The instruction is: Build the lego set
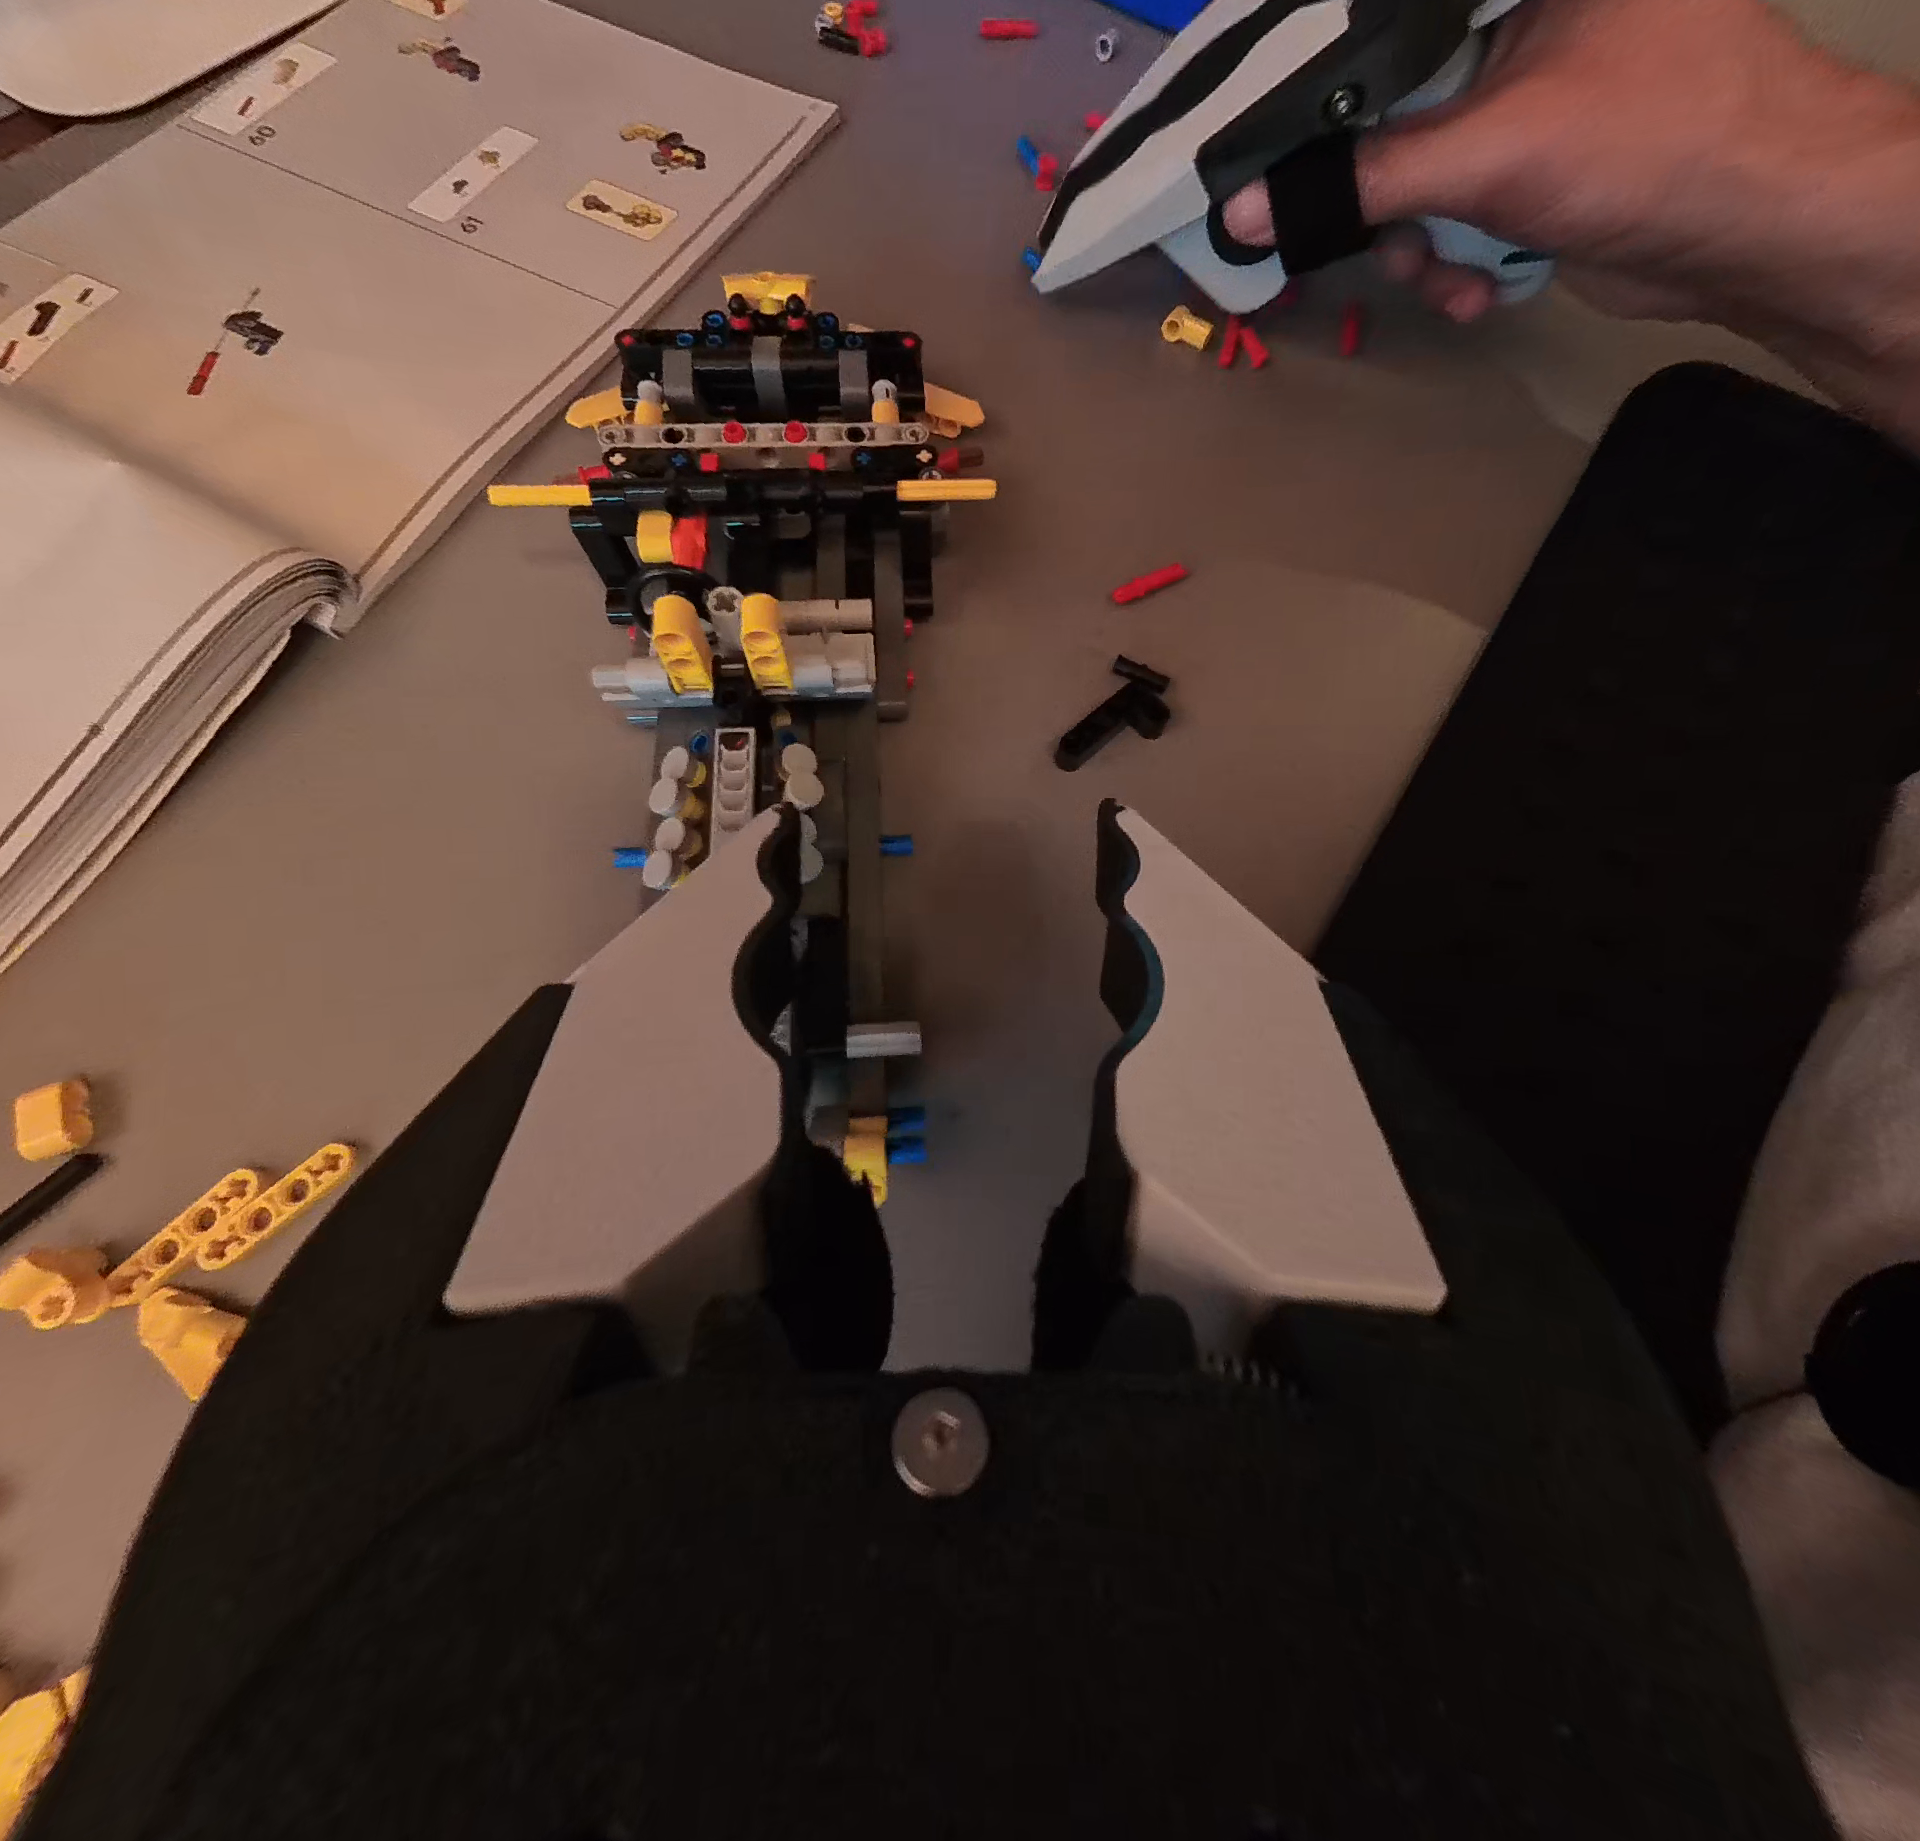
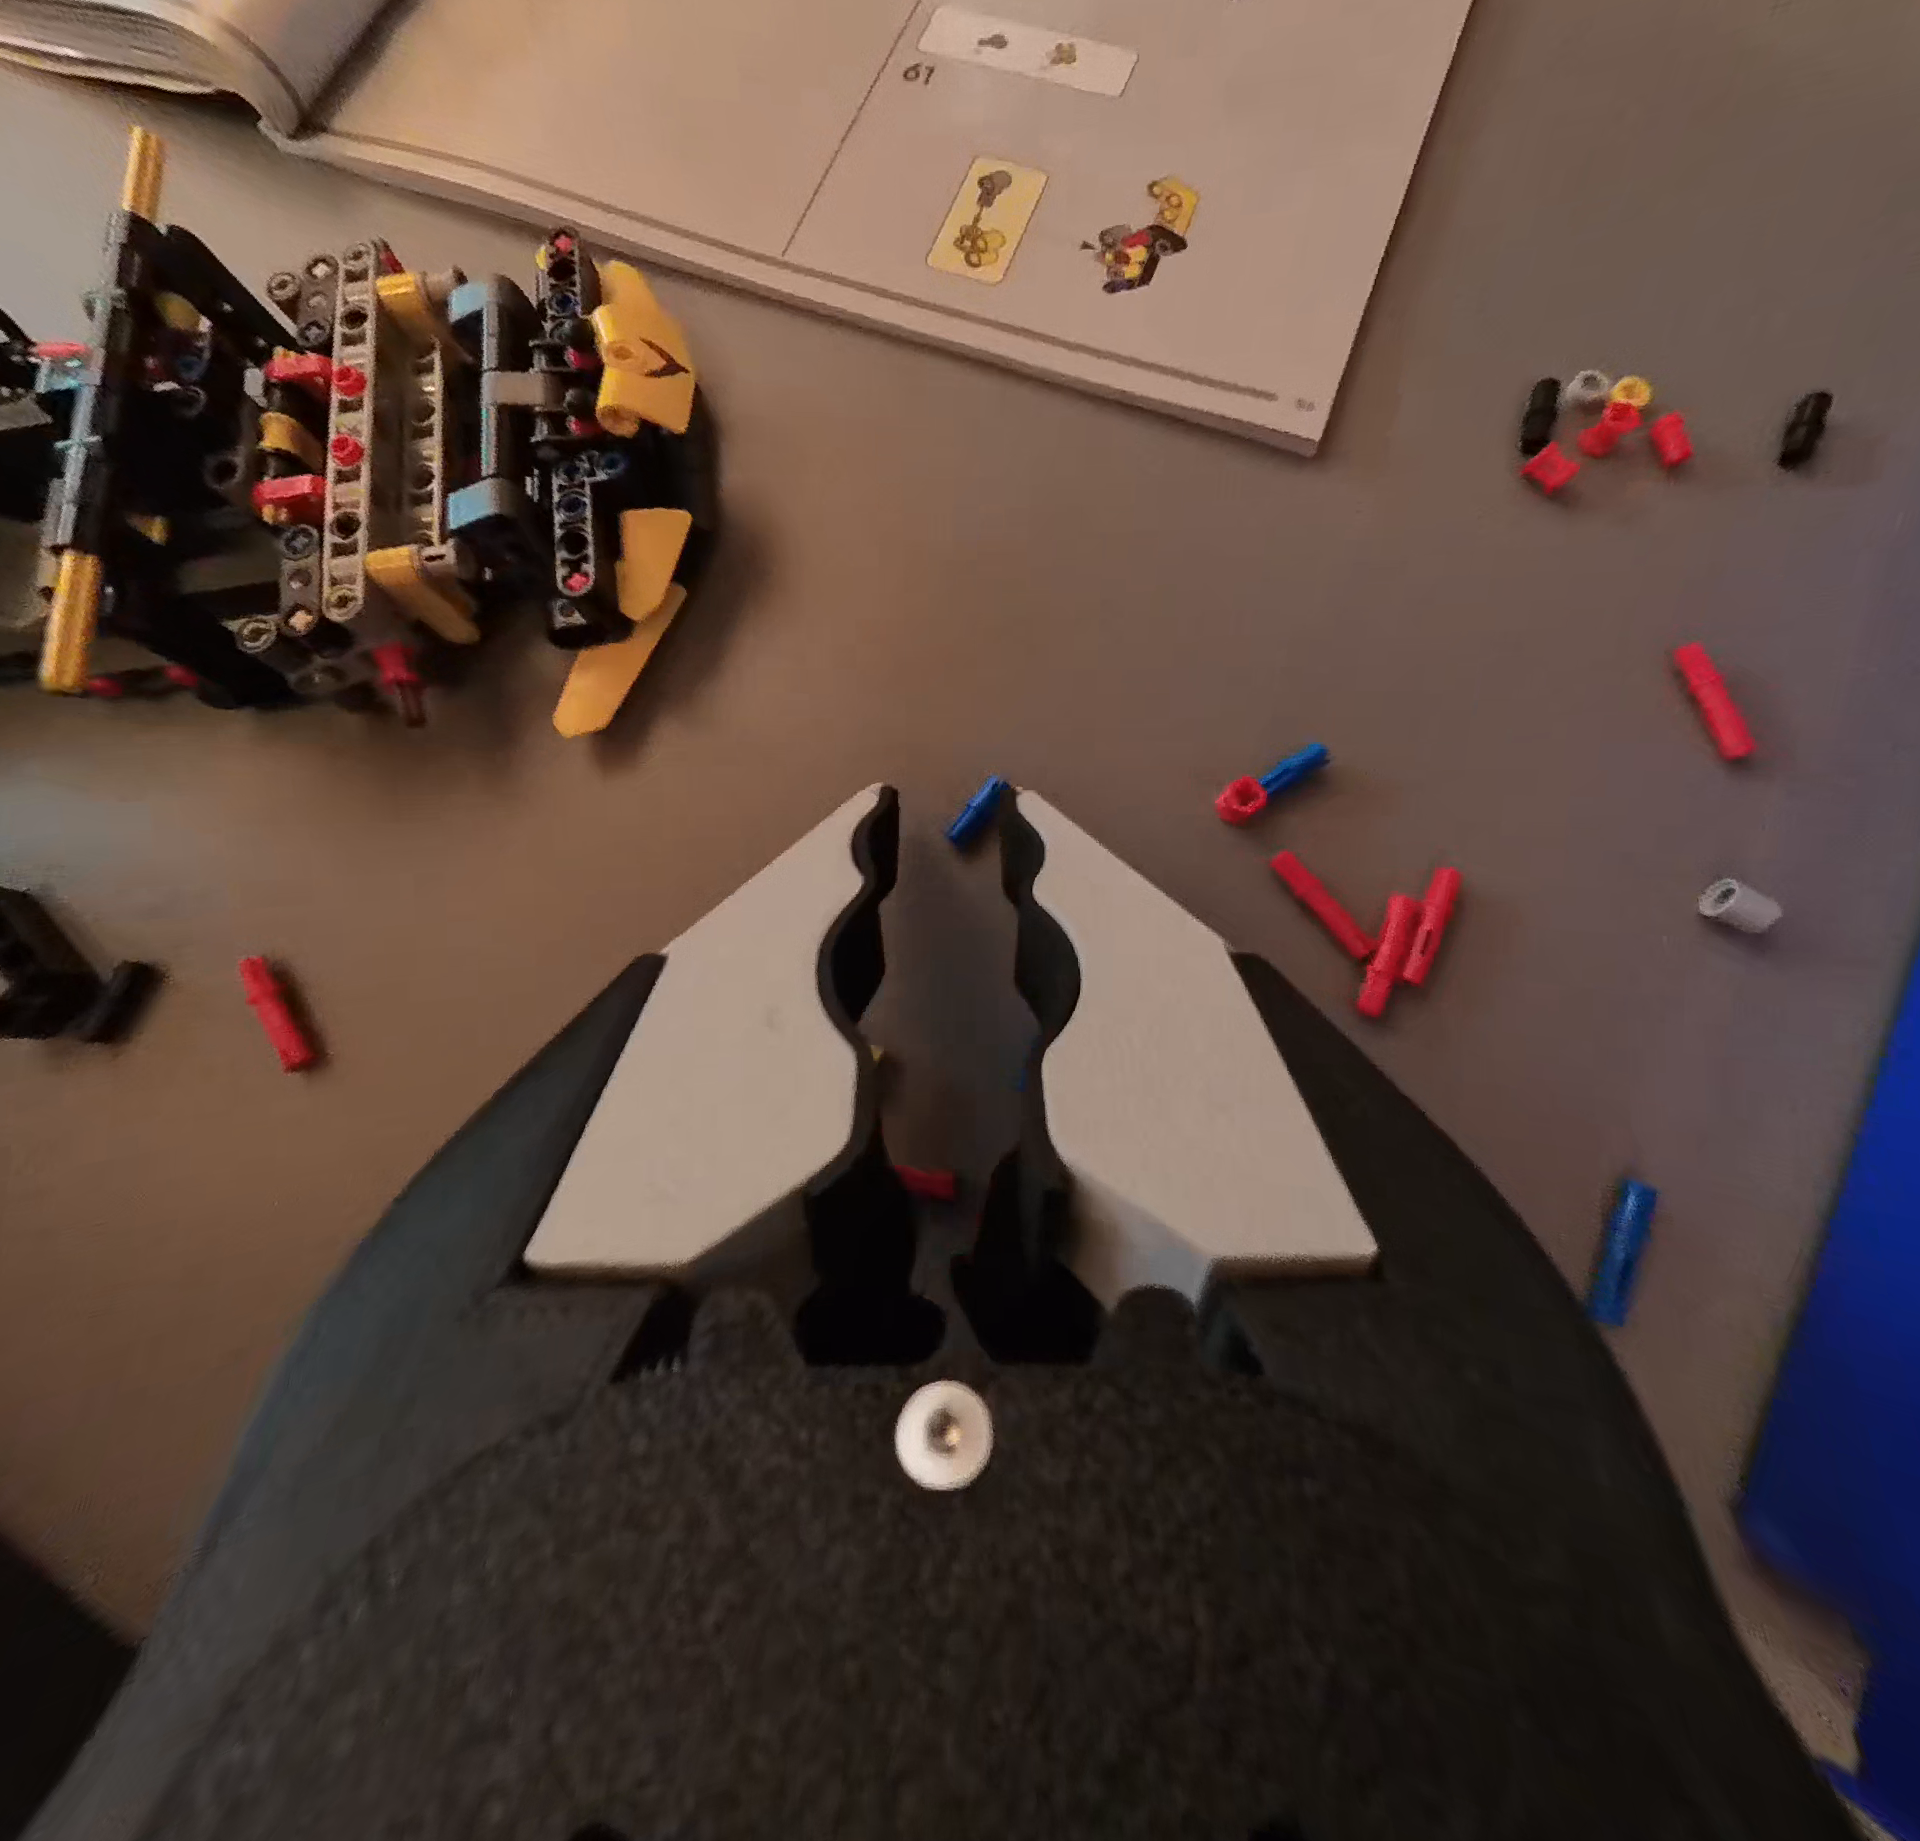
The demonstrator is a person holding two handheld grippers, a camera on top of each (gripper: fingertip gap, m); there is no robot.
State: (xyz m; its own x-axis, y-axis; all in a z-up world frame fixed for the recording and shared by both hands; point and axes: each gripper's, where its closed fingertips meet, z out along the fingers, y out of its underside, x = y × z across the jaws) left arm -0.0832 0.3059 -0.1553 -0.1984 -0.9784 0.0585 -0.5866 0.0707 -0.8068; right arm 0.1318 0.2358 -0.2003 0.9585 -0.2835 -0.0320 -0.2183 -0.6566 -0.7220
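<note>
The partly built black, grey and yellow lego model point(image 1: 769, 503) lies lengthwise on the grey table. My left gripper point(image 1: 945, 825) is open wide above its near end; the narrow tail runs between the fingers, close to the left finger point(image 1: 665, 1043). In the right wrist view the model point(image 2: 353, 461) is at the far left. My right gripper point(image 2: 948, 799) is low over the table, jaws a narrow gap apart. A small blue pin point(image 2: 977, 809) lies between the tips, against the right one, clear of the left. The right gripper point(image 1: 1044, 269), in a hand, shows in the left wrist view.
The open instruction booklet point(image 1: 364, 233) lies at the back left, also seen in the right wrist view point(image 2: 1039, 181). Loose red pins point(image 2: 1382, 929), a grey bush point(image 2: 1737, 903), a black piece point(image 1: 1112, 721) and yellow beams point(image 1: 229, 1220) are scattered. A blue box point(image 2: 1849, 1376) stands right. Across from one pair of fingers to the other is roughly 25 cm. The right gripper is farther from the black piece point(image 1: 1112, 721), some 15 cm, than the left, some 7 cm.
</note>
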